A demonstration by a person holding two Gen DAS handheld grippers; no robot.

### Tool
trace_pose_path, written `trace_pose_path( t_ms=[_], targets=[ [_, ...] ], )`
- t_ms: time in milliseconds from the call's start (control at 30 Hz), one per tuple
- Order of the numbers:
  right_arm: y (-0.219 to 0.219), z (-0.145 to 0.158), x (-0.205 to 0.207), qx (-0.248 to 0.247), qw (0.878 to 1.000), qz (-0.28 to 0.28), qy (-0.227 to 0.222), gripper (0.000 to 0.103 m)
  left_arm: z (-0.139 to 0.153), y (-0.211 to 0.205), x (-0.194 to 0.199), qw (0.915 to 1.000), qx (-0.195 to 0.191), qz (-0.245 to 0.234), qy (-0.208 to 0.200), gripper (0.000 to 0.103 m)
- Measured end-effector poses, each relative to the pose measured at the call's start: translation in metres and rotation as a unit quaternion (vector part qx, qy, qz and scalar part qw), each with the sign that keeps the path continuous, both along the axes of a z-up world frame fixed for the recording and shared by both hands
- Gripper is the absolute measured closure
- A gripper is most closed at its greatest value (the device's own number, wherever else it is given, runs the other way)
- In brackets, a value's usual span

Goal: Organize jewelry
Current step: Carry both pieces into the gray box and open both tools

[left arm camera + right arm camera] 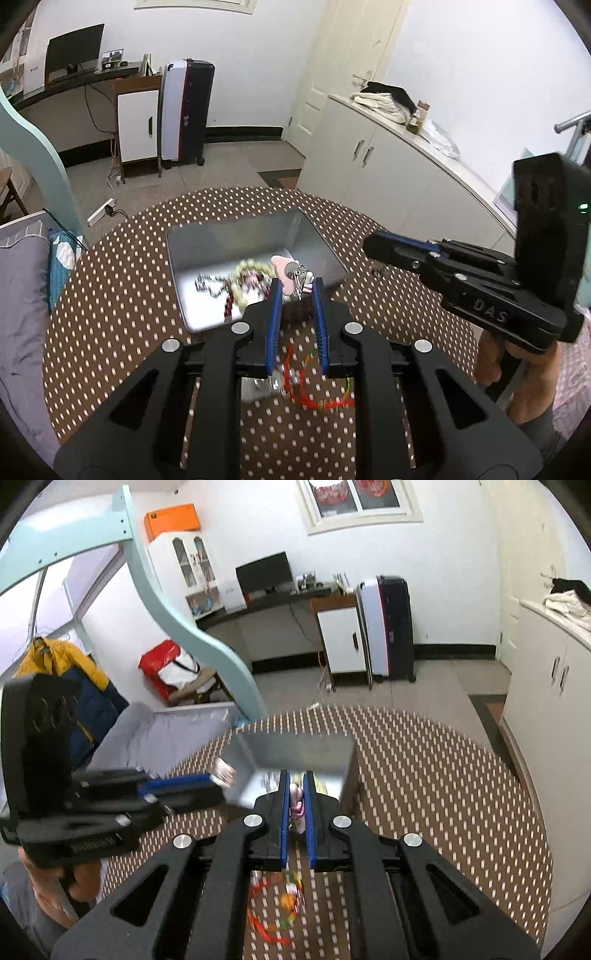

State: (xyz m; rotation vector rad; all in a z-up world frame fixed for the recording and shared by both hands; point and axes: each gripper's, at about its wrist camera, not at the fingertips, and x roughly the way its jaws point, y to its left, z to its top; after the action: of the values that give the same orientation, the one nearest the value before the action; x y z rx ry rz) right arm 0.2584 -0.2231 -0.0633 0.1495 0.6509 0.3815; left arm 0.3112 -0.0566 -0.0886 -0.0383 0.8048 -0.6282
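A metal tray (pixel 192 240) sits on the polka-dot table and holds a silver chain (pixel 207 285), a pale bead bracelet (pixel 243 271) and dark red beads (pixel 227 308). My left gripper (pixel 295 286) is shut on a pink charm with a metal clasp (pixel 291 275), held over the tray's near edge. My right gripper (pixel 296 775) is shut on a small pink piece of jewelry (pixel 295 801) just above the tray (pixel 291 749). The right gripper also shows in the left wrist view (pixel 373 245), to the right of the tray. A red and orange cord bracelet (pixel 314 391) lies on the table under the grippers.
The round table (pixel 110 302) has a brown cloth with white dots. A bed with grey bedding (pixel 18 295) is left of it. White cabinets (pixel 369 158) stand at the right. The cord bracelet also shows in the right wrist view (pixel 280 912).
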Motion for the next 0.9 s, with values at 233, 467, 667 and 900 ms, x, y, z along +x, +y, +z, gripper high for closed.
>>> trace_pose_path(
  t_ms=[233, 467, 667, 900],
  targets=[
    [0.012, -0.017, 0.033, -0.018, 1.0, -0.017, 0.019, 0.097, -0.013, -0.008, 0.03, 0.9993, 0.023, 0.008, 0.028, 0.086],
    [0.012, -0.035, 0.044, -0.013, 0.999, -0.016, 0.043, 0.097, -0.023, -0.009, 0.037, 0.9987, 0.031, 0.008, 0.04, 0.086],
    [0.013, -0.039, 0.043, -0.009, 0.999, -0.015, 0.051, 0.097, -0.026, -0.011, 0.034, 0.9984, 0.045, 0.007, 0.033, 0.052],
    [0.01, -0.037, 0.04, 0.0, 0.999, -0.016, 0.052, 0.094, -0.02, -0.003, 0.024, 0.9989, 0.038, 0.013, 0.024, 0.05]
  ],
)
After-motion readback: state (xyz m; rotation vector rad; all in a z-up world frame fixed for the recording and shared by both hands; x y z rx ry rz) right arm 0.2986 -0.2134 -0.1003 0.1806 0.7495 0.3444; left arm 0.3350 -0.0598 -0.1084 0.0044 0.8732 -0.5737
